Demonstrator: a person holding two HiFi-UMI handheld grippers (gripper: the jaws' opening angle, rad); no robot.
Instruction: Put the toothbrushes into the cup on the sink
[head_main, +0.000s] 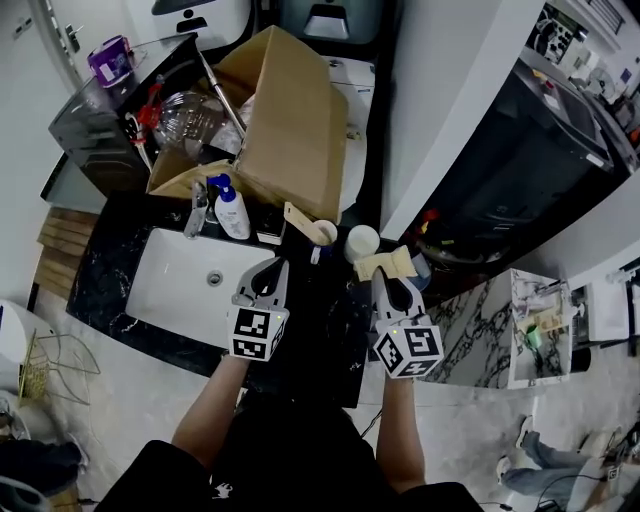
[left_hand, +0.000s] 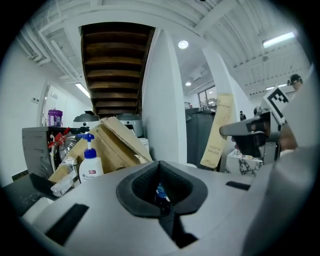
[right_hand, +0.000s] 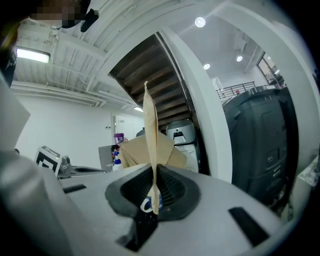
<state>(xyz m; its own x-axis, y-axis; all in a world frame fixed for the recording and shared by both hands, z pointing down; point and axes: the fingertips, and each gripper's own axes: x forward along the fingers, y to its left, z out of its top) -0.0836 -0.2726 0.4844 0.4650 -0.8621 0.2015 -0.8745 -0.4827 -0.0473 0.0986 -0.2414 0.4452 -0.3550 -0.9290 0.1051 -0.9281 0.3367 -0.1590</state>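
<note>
Right claw (right_hand: 152, 194) pinching toothbrush packet (right_hand: 150, 140); left claw (left_hand: 160, 189) pressed together; white cup (head_main: 362, 242) beside packet.

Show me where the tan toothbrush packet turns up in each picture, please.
Head view: toothbrush packet right of centre, in the right gripper's jaws.
Left gripper view: upright, right of centre.
Right gripper view: edge-on at centre, clamped between the jaws.
Shared landmark: the cardboard box.
</note>
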